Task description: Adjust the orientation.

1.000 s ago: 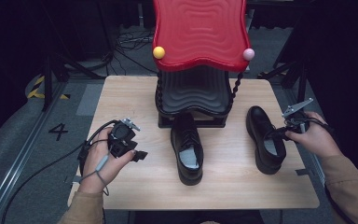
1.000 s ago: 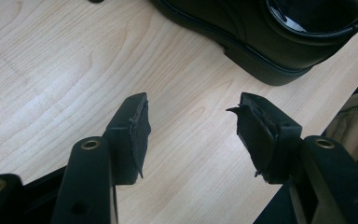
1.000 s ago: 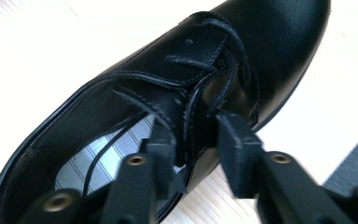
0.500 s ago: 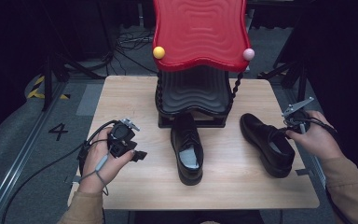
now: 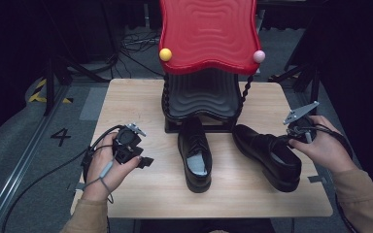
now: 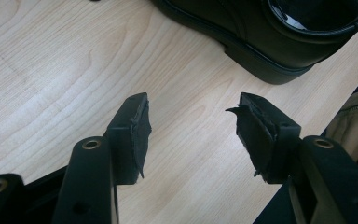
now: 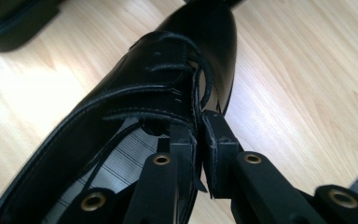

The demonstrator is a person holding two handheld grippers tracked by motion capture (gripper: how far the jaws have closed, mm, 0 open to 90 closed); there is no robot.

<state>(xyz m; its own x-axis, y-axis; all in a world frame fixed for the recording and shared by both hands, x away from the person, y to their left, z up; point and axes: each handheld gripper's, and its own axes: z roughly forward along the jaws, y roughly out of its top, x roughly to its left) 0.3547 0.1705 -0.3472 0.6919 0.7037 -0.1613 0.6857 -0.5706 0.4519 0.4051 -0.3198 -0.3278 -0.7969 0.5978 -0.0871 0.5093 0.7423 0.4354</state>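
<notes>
The right gripper [image 7: 198,140] has its jaws pinched on the side wall of a black lace-up shoe [image 5: 267,154], one pad inside the opening and one outside, just by the laces. In the high view that shoe sits on the right half of the wooden worktop [image 5: 141,102], with the person's right hand [image 5: 323,145] at its open end. Its long axis runs on a slant: the toe points up and to the left, toward the foot of the rack, and the heel lies lower right, near the worktop's front right part.

A second black shoe [image 5: 195,154] stands near the middle of the worktop, close beside the first but apart from it. It lies nearly straight front to back, toe tucked against the base of the rack, heel toward the person, its pale insole showing.

Behind both shoes rises a rack with a wavy red top shelf [image 5: 208,34] and a dark wavy lower shelf [image 5: 201,97], with a yellow ball [image 5: 165,54] and a pink ball [image 5: 259,56] at the red shelf's front corners. The lower shelf overhangs the toes of both shoes.

The left gripper [image 6: 191,128] rests over bare wood at the left, jaws spread wide with nothing between them; the heel of the middle shoe lies just ahead of it in the left gripper view.
</notes>
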